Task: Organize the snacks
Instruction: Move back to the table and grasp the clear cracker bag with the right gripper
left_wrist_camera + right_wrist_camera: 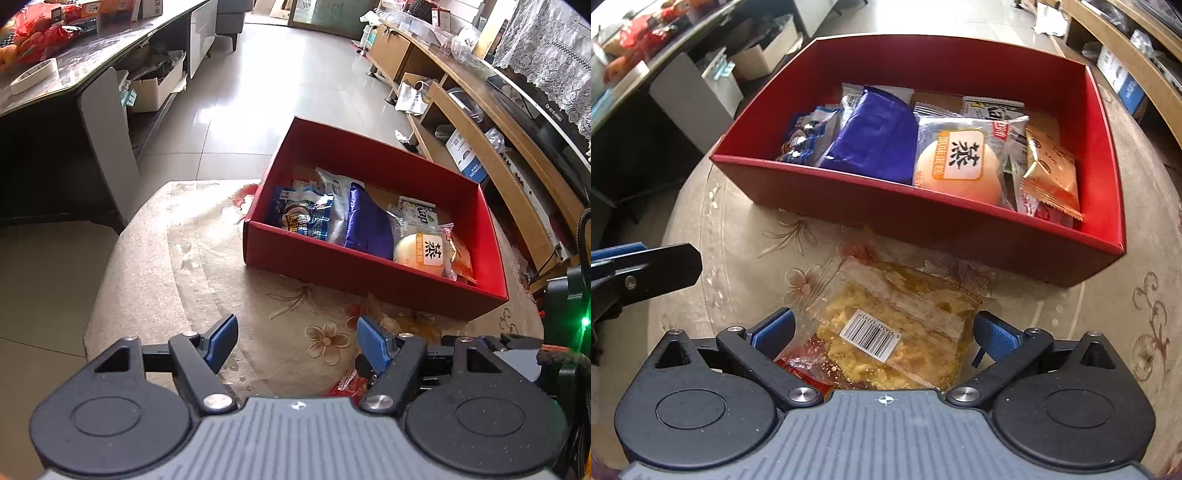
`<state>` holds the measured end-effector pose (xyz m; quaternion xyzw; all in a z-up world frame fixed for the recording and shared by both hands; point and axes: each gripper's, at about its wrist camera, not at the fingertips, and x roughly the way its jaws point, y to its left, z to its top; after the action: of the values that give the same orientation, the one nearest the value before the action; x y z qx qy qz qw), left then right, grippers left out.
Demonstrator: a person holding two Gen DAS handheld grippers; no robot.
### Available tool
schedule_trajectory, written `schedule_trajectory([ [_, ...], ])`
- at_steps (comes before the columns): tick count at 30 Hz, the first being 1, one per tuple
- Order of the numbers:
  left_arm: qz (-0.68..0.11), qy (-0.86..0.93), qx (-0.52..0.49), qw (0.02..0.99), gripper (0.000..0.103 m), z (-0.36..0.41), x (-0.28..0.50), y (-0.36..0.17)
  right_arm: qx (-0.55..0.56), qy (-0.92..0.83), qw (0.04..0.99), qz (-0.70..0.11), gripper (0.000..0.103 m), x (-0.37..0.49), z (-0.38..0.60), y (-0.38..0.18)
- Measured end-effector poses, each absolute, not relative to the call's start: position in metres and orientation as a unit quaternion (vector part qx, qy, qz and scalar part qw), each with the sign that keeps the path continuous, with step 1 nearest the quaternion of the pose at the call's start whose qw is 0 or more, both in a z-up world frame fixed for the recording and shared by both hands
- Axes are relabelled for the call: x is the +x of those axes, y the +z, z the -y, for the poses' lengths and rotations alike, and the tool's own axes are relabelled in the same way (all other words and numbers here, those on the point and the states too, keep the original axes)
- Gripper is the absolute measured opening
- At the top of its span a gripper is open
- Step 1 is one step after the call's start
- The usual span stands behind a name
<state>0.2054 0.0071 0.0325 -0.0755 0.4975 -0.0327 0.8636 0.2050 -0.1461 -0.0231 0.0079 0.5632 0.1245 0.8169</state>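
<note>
Currently straddling clear snack packet [886, 332], right gripper [884, 334] fingers wide, gripping nothing; risking crushing brittle contents, snagging red box [923, 218] at 12 o'clock. Left gripper [295, 341] fingers half-open, empty.

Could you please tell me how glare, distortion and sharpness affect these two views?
Left wrist view: window glare whitens the floor tiles, and the fisheye bends the wooden shelf into a curve. Right wrist view: light is even, the barcode on the clear snack packet is sharp, and the red box bows outward; the corners of both views go dark.
</note>
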Motion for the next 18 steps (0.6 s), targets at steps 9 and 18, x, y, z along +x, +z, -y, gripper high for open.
schedule_trajectory([
  [9,-0.499,-0.044,-0.071,0.863,0.067,-0.002,0.202,0.033,-0.029,0.124,0.822,-0.555,0.093,0.184,0.153,-0.020],
  [18,-0.503,-0.079,-0.043,0.860,0.067,0.025,0.183,0.033,-0.016,0.083,0.820,-0.566,0.081,0.101,0.212,-0.007],
])
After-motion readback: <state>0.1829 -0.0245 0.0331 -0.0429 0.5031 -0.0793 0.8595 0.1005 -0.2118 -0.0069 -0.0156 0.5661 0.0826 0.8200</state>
